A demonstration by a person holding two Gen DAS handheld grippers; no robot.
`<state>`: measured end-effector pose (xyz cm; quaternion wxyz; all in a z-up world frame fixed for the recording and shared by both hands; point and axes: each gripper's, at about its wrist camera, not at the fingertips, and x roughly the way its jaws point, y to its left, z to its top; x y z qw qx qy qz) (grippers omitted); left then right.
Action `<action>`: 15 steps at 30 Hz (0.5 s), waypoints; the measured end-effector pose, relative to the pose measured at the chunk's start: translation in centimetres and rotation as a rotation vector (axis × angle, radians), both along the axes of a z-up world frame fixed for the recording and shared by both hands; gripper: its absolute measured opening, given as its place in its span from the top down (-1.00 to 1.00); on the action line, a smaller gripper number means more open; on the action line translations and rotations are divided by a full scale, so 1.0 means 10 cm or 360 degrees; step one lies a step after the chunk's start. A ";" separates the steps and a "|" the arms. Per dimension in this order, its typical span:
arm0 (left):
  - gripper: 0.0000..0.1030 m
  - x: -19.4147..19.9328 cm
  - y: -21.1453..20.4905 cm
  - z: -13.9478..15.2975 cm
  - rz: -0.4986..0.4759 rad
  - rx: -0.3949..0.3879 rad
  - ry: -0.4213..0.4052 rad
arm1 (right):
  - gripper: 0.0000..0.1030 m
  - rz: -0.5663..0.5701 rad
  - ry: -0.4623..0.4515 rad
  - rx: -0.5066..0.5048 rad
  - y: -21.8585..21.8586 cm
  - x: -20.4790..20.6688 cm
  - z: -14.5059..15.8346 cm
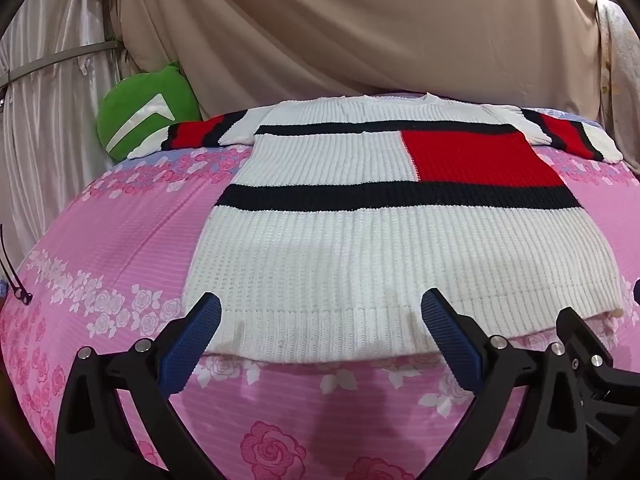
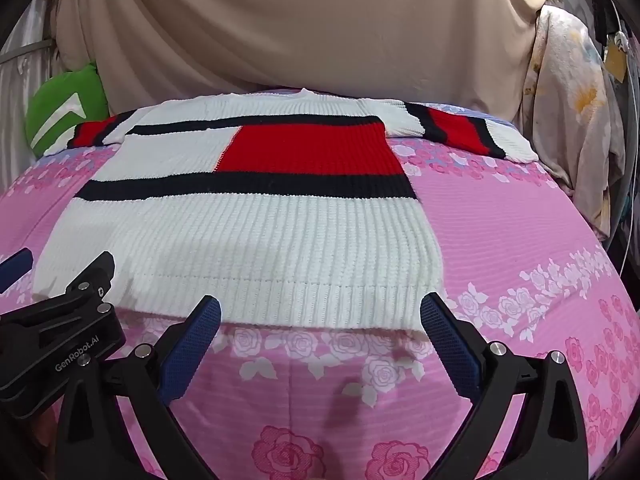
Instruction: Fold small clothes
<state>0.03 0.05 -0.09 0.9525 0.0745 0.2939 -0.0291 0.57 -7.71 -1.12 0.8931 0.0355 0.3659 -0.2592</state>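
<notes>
Two black grippers with blue pads are hovering side by side just above the near edge of the bed. Both the left gripper (image 1: 320,312) and the right gripper (image 2: 320,312) are holding their jaws spread wide, and neither is pinching anything. A knitted sweater (image 1: 360,248) is lying flat on the pink rose bedsheet (image 1: 100,248), its white hem right at the blue tips. It is showing white ribs, dark stripes and a red square. Its sleeves are reaching out toward 10 and 2 o'clock. A green pillow (image 1: 144,120) is sitting at 10 o'clock against the beige curtain (image 1: 360,32).
</notes>
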 end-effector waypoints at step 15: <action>-0.90 -0.02 -0.03 0.01 0.0005 0.0010 -0.0004 | -0.90 -0.0002 0.0001 0.0006 0.01 0.01 0.00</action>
